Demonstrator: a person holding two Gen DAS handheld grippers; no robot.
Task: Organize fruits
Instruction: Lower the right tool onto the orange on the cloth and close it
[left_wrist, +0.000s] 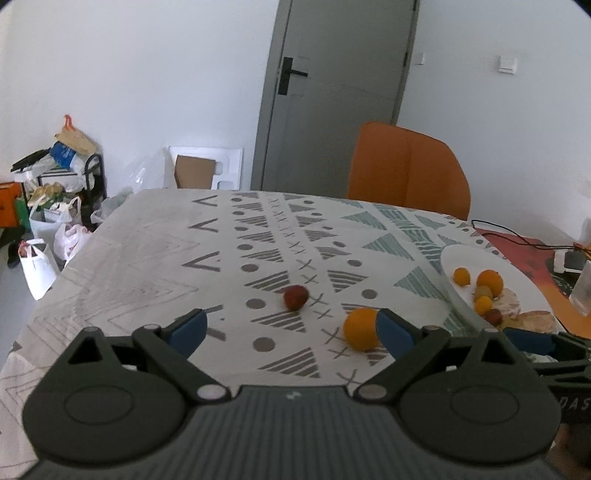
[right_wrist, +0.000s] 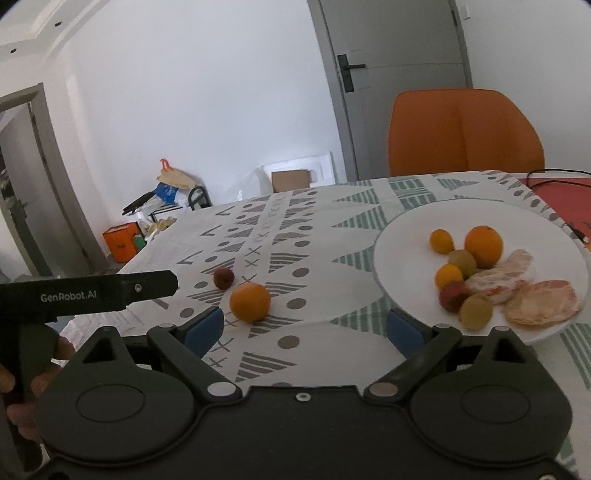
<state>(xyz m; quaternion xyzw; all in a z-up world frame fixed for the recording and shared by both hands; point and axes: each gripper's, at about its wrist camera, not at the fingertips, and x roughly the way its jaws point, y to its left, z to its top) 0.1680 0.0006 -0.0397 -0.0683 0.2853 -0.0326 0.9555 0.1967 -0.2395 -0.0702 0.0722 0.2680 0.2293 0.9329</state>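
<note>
An orange (left_wrist: 361, 329) (right_wrist: 250, 301) and a small red fruit (left_wrist: 296, 297) (right_wrist: 223, 278) lie on the patterned tablecloth. A white plate (left_wrist: 517, 275) (right_wrist: 406, 236) at the right holds several oranges, greenish fruits, a red fruit and peeled citrus pieces (right_wrist: 541, 302). My left gripper (left_wrist: 291, 328) is open and empty above the cloth; the orange sits just inside its right finger (left_wrist: 393, 334), the red fruit ahead between the fingers. My right gripper (right_wrist: 304, 325) is open and empty, between the orange and the plate's near rim. The left gripper's body (right_wrist: 88, 293) shows at the left.
An orange chair (left_wrist: 410, 170) (right_wrist: 465, 133) stands behind the table by a grey door (left_wrist: 340, 92). A red mat with cables (left_wrist: 524, 243) lies at the far right. Bags and boxes (left_wrist: 55, 206) clutter the floor at the left.
</note>
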